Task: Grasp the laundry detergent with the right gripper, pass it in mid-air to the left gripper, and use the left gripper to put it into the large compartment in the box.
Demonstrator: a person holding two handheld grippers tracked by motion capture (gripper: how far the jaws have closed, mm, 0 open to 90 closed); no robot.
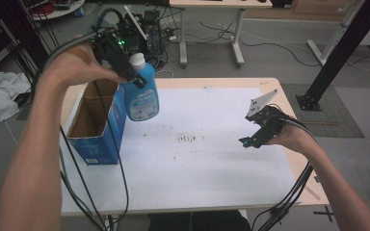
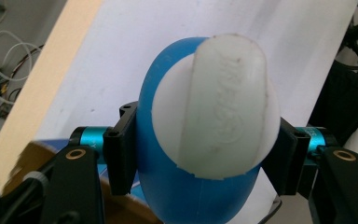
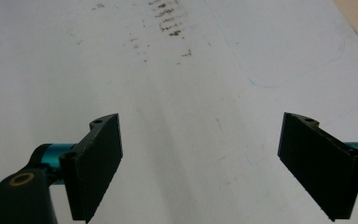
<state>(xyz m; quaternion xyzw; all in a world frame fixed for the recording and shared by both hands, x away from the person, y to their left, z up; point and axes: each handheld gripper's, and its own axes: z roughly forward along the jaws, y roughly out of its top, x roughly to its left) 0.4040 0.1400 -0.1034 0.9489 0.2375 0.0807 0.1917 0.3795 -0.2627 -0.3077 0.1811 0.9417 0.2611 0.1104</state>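
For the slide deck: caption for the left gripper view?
Left claw clamps blue bottle below its white cap, above the cardboard box.

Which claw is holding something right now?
The left claw: it is clamped around the blue bottle below its white cap. The right claw gapes open over the paper.

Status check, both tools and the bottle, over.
Left tool shut on blue plastic bottle with white cap, held up beside open blue cardboard box. Right tool open over white table sheet. Nothing between bottle and box.
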